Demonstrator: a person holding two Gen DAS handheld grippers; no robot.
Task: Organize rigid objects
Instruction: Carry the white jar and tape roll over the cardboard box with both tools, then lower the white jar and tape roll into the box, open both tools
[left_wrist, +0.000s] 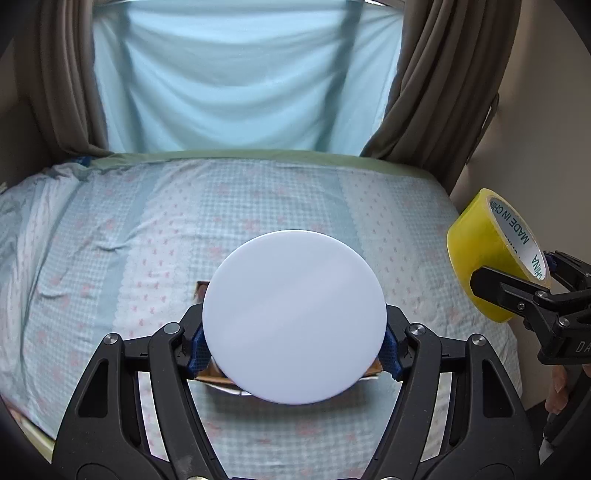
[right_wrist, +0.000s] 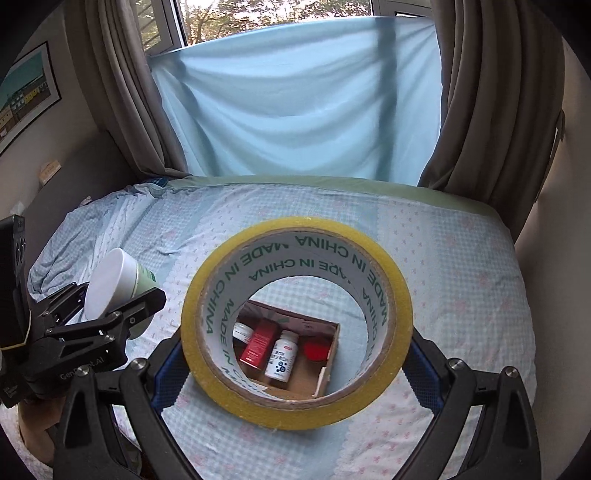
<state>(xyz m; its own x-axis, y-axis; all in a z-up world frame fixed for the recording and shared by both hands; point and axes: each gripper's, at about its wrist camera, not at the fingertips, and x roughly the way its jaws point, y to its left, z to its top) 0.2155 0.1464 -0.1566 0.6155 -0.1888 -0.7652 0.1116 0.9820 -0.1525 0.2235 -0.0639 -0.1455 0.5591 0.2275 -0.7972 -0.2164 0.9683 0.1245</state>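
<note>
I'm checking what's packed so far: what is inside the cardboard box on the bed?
Through the tape roll, the cardboard box shows a white bottle, a red carton, a red lid and a white jar. The roll hides the rest.

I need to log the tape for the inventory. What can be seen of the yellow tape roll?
The tape roll is a wide ring of glossy yellow tape on a pale core printed "MADE IN CHINA" in green. The right gripper holds it by its flat sides, in the air over the bed, its hole facing the right wrist camera. Nothing else touches it.

"MADE IN CHINA" inside tape roll (right_wrist: 295, 325)
</note>
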